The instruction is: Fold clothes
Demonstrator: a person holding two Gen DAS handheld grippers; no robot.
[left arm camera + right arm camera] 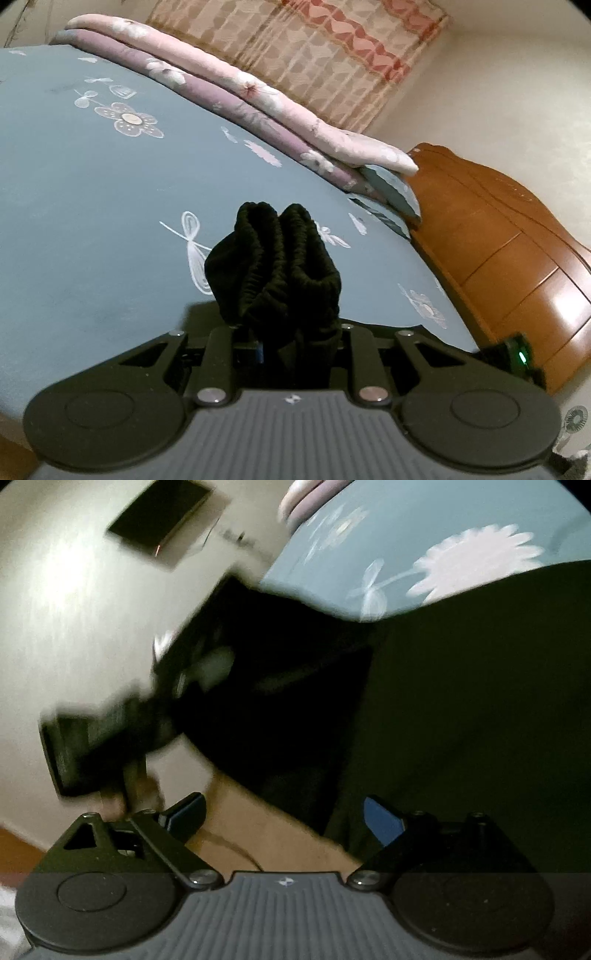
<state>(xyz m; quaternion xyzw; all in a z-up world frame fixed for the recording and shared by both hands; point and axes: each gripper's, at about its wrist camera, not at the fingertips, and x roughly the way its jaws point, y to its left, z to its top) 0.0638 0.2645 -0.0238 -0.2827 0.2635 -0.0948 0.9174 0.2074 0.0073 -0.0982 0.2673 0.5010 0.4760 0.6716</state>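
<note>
A: Left gripper point(284, 332)?
B: Nearly closed, clamped on bunched black garment point(273, 266), elastic waistband sticking up above blue floral bedsheet point(92, 206).
A: Right gripper point(284, 818)?
B: Spread wide, nothing between blue pads point(382, 819). Just above dark cloth draped over bed edge; view blurred.
A: Beyond?
B: Folded pink quilt point(258, 96), wooden headboard point(509, 251).

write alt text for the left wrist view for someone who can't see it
The left gripper is shut on a bunched black garment with a ribbed elastic waistband, held above a blue bedsheet printed with white flowers and dragonflies. Folded pink and purple quilts lie along the far edge, beside a wooden headboard.
</note>
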